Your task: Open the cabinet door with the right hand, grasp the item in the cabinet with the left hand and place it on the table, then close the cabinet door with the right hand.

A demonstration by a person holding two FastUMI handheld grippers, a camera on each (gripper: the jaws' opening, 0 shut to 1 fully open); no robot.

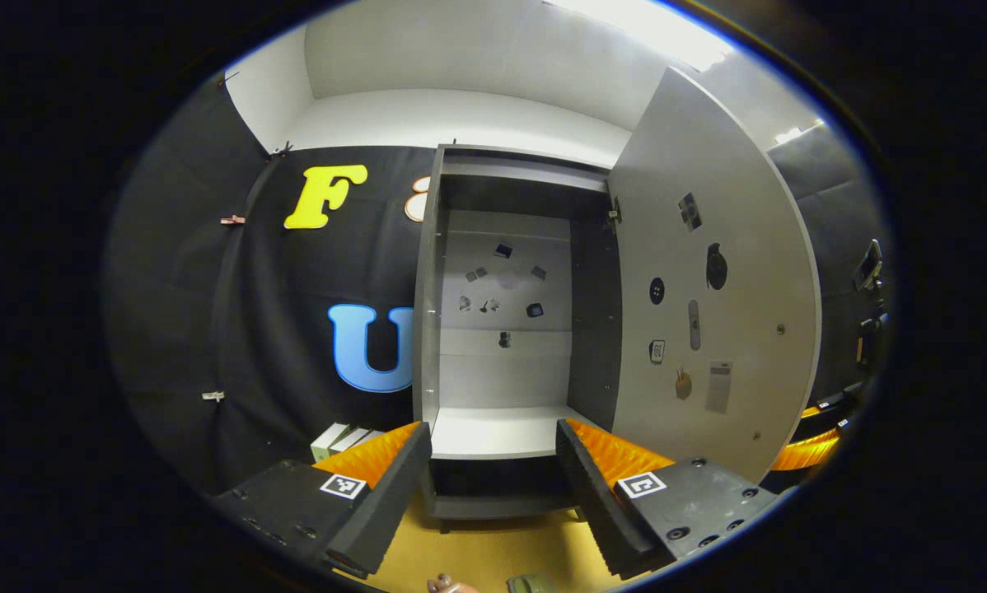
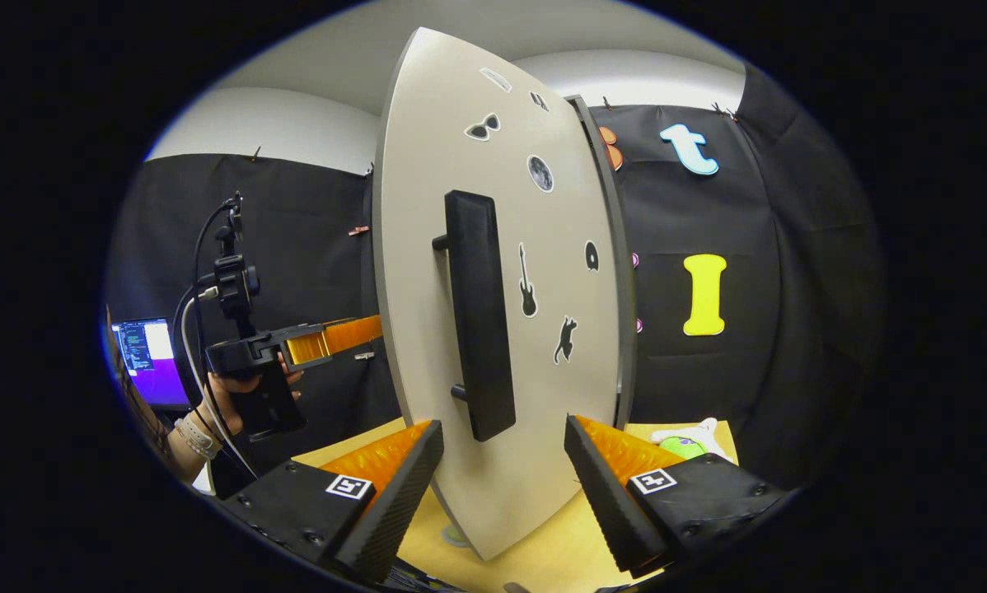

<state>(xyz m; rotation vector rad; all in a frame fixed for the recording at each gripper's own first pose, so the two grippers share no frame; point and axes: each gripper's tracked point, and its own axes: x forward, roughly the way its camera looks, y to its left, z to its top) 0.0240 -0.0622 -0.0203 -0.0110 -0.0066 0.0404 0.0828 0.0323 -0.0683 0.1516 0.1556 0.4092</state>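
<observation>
The grey cabinet stands with its door swung wide to the right. Its white shelf looks bare, and small stickers dot the back wall. My left gripper is open and hangs in front of the shelf, apart from it. In the right gripper view the door's outer face carries a long black handle. My right gripper is open, its fingers either side of the handle's lower end without pressing on it. A hand holds the left gripper beyond the door's edge.
The yellow tabletop runs under the cabinet, with two small objects at its near edge. Pale boxes lie left of the cabinet. A green and white soft toy sits on the table right of the door. A laptop glows far left.
</observation>
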